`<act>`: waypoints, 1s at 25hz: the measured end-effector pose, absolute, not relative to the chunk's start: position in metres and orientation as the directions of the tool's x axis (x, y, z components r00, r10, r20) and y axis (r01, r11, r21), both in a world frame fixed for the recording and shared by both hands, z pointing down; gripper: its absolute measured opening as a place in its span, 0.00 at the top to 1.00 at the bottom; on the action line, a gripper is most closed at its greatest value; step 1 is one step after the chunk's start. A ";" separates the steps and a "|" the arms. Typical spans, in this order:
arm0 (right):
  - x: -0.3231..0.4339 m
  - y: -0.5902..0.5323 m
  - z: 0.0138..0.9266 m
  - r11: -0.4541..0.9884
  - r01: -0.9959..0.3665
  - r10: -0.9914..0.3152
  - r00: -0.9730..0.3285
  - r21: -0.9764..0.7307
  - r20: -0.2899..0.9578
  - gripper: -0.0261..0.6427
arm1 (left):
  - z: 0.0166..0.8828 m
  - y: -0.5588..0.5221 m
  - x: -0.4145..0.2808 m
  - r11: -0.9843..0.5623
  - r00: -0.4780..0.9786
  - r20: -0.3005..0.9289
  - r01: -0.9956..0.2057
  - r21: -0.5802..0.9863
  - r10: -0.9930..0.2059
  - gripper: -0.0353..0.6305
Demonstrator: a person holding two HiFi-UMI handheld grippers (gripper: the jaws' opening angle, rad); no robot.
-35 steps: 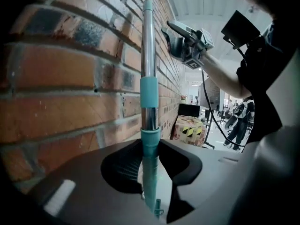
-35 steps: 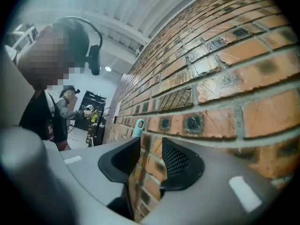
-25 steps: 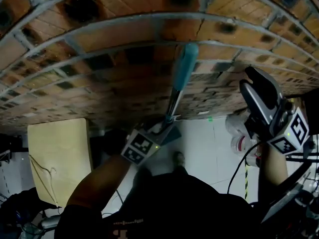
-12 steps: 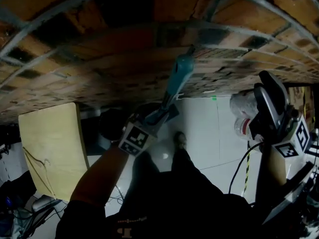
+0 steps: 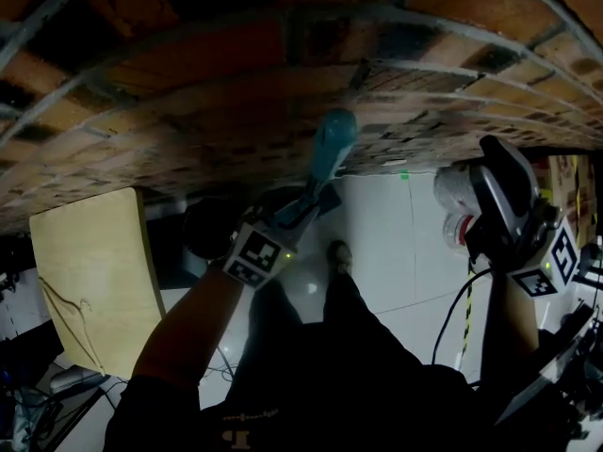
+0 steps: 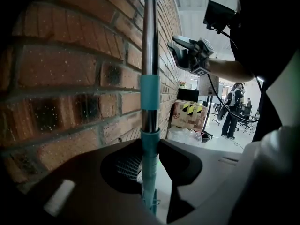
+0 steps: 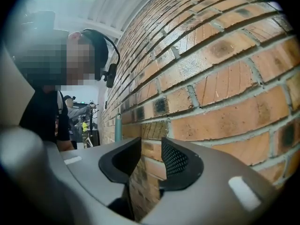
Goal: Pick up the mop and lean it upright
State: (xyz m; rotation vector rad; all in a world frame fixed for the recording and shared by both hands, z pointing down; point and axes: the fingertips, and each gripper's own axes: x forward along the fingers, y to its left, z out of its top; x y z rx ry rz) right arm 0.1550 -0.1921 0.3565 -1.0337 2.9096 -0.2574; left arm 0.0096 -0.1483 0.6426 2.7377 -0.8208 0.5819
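The mop pole [image 6: 150, 55] is a steel tube with teal collars, and it stands upright close against the brick wall [image 6: 70, 78]. My left gripper [image 6: 150, 146] is shut on its teal lower section. In the head view the teal handle top [image 5: 332, 147] rises above my left gripper [image 5: 303, 210]. The mop head is hidden. My right gripper [image 5: 490, 172] is off to the right and faces the wall. Its jaws [image 7: 151, 156] are open and have just closed a little, with nothing between them. It sees the teal handle [image 7: 118, 128] farther along the wall.
A pale wooden board [image 5: 89, 281] stands at the left by the wall. White plastic containers [image 5: 457, 196] sit at the wall's foot on the right. A taped cardboard box [image 6: 187, 116] and people [image 6: 232, 109] are farther off. Cables trail near my right side.
Both grippers have come down along the wall, the left one still holding the mop pole. The brick wall now fills more of the top of the head view.
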 end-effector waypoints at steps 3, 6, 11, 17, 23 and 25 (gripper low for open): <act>0.157 -0.191 0.357 0.761 -0.626 -0.634 -0.774 -0.170 0.013 0.75 | 0.648 -0.148 0.009 -0.823 0.764 0.442 -0.560 0.092 -0.471 0.78; 0.159 -0.190 0.362 0.759 -0.627 -0.634 -0.773 -0.175 0.014 0.75 | 0.655 -0.150 0.007 -0.819 0.760 0.443 -0.566 0.093 -0.475 0.78; 0.158 -0.188 0.372 0.754 -0.627 -0.636 -0.771 -0.195 0.021 0.75 | 0.670 -0.151 0.004 -0.809 0.755 0.448 -0.578 0.108 -0.480 0.78; 0.162 -0.185 0.387 0.749 -0.629 -0.637 -0.770 -0.208 0.037 0.75 | 0.684 -0.155 -0.001 -0.808 0.747 0.465 -0.580 0.104 -0.476 0.78; 0.159 -0.184 0.393 0.746 -0.632 -0.638 -0.769 -0.211 0.049 0.75 | 0.701 -0.160 -0.010 -0.797 0.730 0.489 -0.595 0.108 -0.478 0.78; 0.159 -0.184 0.394 0.746 -0.632 -0.637 -0.769 -0.210 0.049 0.75 | 0.709 -0.157 -0.010 -0.797 0.726 0.501 -0.594 0.112 -0.471 0.78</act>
